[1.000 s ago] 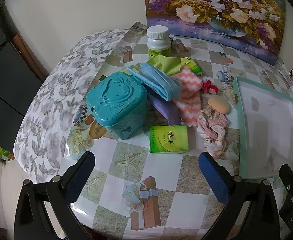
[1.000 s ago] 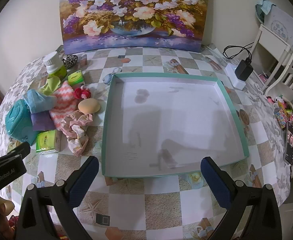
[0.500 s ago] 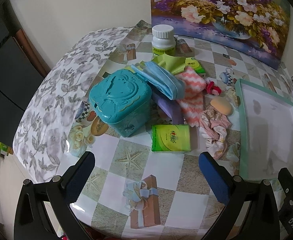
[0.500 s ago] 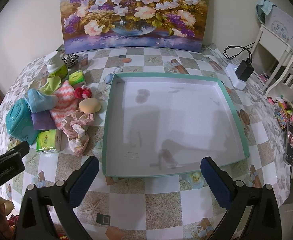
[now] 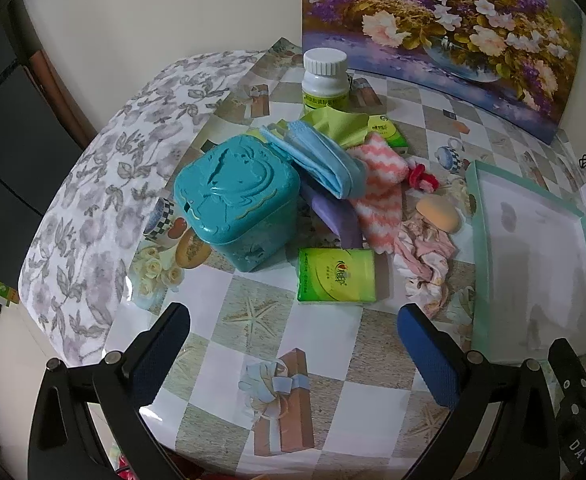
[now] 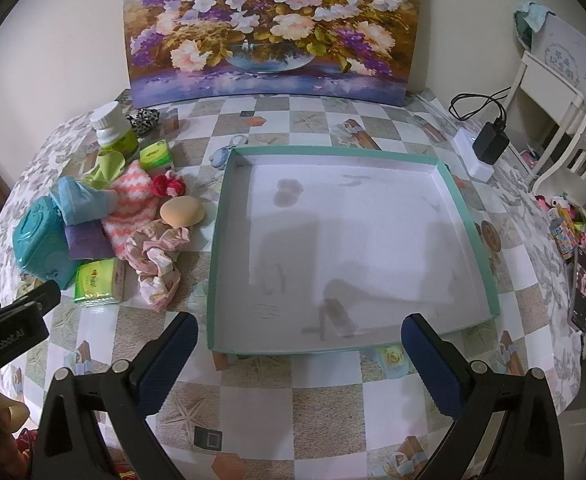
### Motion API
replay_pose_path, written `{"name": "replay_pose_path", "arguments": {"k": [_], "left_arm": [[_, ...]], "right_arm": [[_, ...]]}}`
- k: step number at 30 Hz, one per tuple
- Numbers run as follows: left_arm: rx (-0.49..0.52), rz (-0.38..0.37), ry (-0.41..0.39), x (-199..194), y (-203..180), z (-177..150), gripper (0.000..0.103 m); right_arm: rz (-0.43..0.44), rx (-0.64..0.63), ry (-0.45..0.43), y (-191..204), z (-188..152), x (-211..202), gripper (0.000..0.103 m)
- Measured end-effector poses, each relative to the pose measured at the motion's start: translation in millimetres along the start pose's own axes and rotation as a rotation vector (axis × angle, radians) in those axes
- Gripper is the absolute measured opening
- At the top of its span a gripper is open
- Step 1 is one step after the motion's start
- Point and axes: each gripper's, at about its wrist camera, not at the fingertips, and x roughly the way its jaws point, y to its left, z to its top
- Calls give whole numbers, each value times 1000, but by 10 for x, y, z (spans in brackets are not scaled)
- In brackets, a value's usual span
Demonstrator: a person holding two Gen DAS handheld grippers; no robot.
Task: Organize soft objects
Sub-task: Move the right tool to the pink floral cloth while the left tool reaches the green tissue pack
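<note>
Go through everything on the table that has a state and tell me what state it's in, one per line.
Left tongs: open, holding nothing.
Right tongs: open, holding nothing.
Tray: nothing in it.
Teal box: lid shut.
Bottle: upright, capped.
Blue cloth: folded, resting partly on the box.
Pink cloth: crumpled.
Near tissue pack: lying flat.
Sponge: loose on the table.

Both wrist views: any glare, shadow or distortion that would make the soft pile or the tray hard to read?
Left wrist view: fisheye bends the table edge; small glare patch near the left gripper; the pile, e.g. the pink cloth, reads clearly. Right wrist view: soft grey shadows on the tray floor, nothing hidden; corners vignetted black.
</note>
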Motion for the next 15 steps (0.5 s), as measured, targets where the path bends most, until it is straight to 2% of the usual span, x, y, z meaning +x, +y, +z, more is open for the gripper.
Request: {"name": "replay_pose_path", "arguments": {"k": [9, 15], "left_arm": [[-25, -22, 22, 48, 31, 8, 103], [-90, -35, 95, 294, 23, 98, 103]], "right_arm": [[28, -15, -7, 38, 26, 4, 103], [107, -73, -38, 283, 205, 100, 103]]}}
